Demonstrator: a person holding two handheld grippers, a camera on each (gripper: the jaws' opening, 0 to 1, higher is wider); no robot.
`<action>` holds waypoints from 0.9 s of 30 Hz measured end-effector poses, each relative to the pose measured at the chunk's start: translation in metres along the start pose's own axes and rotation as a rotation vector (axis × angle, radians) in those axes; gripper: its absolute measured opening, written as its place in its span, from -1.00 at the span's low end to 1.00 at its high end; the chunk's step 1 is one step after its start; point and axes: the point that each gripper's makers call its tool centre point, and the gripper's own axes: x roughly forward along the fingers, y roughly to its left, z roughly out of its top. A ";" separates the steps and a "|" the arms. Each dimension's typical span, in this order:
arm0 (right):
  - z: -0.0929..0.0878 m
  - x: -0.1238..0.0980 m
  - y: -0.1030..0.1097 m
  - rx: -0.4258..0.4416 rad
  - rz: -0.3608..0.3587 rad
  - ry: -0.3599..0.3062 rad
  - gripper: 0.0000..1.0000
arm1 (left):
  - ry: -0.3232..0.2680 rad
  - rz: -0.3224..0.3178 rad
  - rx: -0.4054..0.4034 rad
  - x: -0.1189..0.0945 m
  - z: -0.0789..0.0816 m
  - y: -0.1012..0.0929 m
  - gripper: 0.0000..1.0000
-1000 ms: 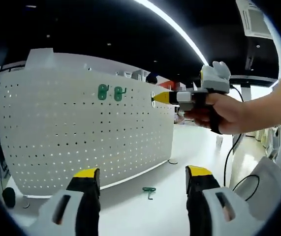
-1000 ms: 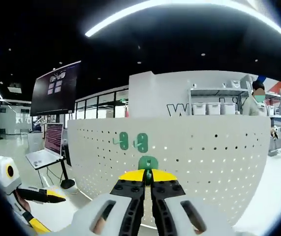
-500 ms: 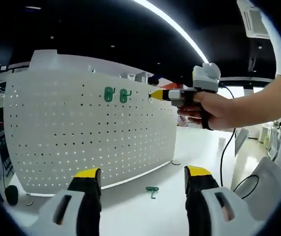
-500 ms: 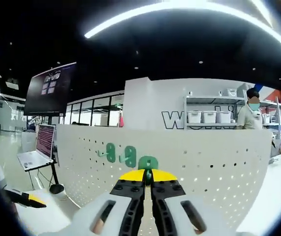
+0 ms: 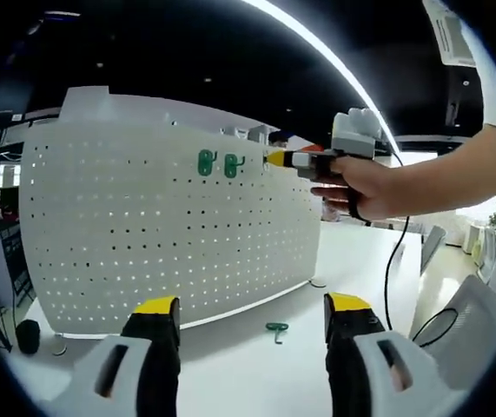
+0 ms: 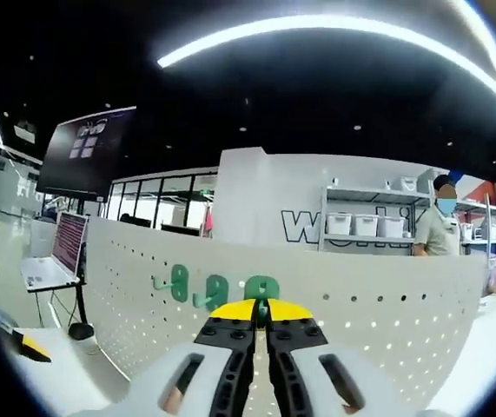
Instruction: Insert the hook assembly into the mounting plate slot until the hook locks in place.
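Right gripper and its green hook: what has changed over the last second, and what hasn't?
The right gripper has carried its green hook up close to the pegboard, near the top row beside the two mounted hooks. It stays shut on the hook, which doesn't look seated yet. The left gripper stays open and holds nothing, and the spare hook remains on the table.

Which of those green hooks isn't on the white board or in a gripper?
The hook on the table, lying loose below the pegboard. Two hooks hang on the board, and the right hand-held gripper pinches another.
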 end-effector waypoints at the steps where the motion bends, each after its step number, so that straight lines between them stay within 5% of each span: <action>1: 0.000 0.001 0.000 -0.003 0.000 0.000 -0.97 | 0.002 0.003 0.000 -0.001 -0.001 0.001 0.38; 27: -0.008 0.022 -0.003 -0.010 -0.013 0.002 -0.97 | -0.016 0.053 -0.003 -0.013 0.001 0.013 0.33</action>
